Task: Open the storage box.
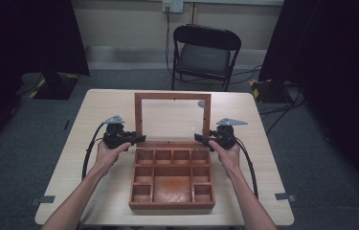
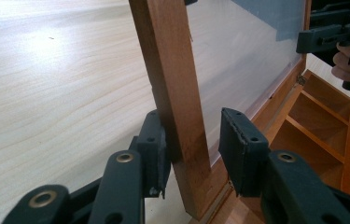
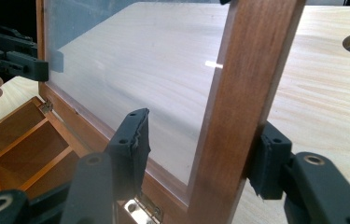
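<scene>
The wooden box [image 1: 172, 177] sits mid-desk [image 1: 95, 110], its glazed lid [image 1: 173, 117] upright. Left tongs [image 2: 189, 154] and right tongs [image 3: 200, 154] straddle the lid's side rails, jaws parted, likely to steady or swing it

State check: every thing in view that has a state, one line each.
Wooden box: open, compartments empty.
Glass-paned lid: raised, near upright on its hinges.
Left gripper: open, jaws straddling the lid's side rail; outer pad touches the wood, inner pad apart.
Right gripper: open, jaws straddling the opposite side rail; outer pad against the wood, inner pad apart.
Folding chair: unfolded, unoccupied, behind the table.
</scene>
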### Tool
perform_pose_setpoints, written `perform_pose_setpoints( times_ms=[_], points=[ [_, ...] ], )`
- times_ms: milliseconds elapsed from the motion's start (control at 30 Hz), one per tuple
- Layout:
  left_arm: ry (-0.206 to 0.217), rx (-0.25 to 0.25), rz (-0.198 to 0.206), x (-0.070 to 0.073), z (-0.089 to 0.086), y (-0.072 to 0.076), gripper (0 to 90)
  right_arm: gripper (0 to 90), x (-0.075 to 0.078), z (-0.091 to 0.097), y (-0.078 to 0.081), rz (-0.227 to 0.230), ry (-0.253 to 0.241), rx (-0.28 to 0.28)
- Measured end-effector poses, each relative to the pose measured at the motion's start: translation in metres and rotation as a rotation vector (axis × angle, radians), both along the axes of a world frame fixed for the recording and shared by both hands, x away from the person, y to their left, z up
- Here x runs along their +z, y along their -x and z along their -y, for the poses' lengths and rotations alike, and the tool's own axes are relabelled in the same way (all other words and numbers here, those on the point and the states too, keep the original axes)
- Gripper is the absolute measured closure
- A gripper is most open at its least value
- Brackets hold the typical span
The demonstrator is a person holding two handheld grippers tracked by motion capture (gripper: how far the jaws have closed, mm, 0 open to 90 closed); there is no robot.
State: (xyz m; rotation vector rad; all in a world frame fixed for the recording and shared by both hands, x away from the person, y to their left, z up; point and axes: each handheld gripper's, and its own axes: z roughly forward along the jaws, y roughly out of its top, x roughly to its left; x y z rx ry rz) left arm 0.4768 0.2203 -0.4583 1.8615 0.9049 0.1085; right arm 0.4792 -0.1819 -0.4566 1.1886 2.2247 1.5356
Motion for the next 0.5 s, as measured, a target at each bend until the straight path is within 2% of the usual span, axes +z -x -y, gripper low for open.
perform_pose_setpoints(
  times_ms=[100, 500],
  points=[
    [0.016, -0.004, -0.009, -0.0013, -0.0002, -0.0016, 61.6, 46.1, -0.0008, 0.0007, -0.0010, -0.003, 0.000, 0.001],
    [0.007, -0.005, -0.013, -0.0025, 0.0040, -0.0065, 58.9, 44.5, -0.0014, 0.0024, 0.0000, -0.020, 0.015, -0.007]
  ],
)
